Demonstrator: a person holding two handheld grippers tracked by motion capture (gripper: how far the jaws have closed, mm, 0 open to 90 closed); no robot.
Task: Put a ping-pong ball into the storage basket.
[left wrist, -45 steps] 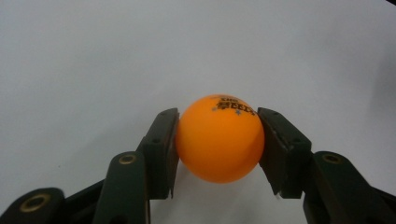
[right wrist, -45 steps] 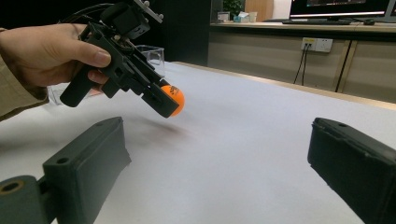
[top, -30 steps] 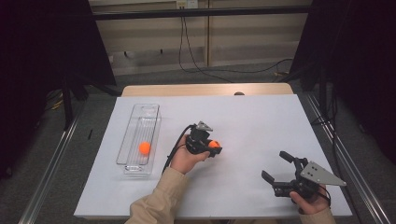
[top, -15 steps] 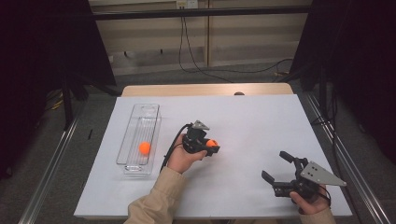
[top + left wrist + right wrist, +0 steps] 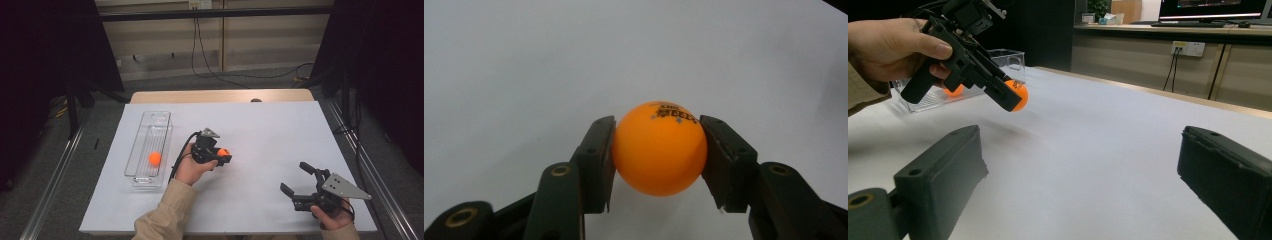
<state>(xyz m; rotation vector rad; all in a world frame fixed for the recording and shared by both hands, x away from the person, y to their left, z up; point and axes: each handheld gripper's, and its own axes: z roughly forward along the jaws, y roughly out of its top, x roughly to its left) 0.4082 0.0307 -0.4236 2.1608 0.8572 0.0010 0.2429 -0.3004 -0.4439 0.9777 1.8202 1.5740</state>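
My left gripper is shut on an orange ping-pong ball, held a little above the white table near its middle. Both pads press the ball's sides in the left gripper view, and its black print faces up. From the right gripper view the same ball hangs clear of the surface in the left gripper. A second orange ball lies inside the clear plastic tray at the left. My right gripper rests low at the front right, jaws wide apart, nothing between them.
The white tabletop is ringed by a wooden strip at the back and metal rails at both sides. A cable trails from the left gripper toward the sleeve. Dark curtains and floor cables lie beyond the table.
The left gripper with the ball has shifted slightly left, toward the tray. The right gripper has stayed where it was.
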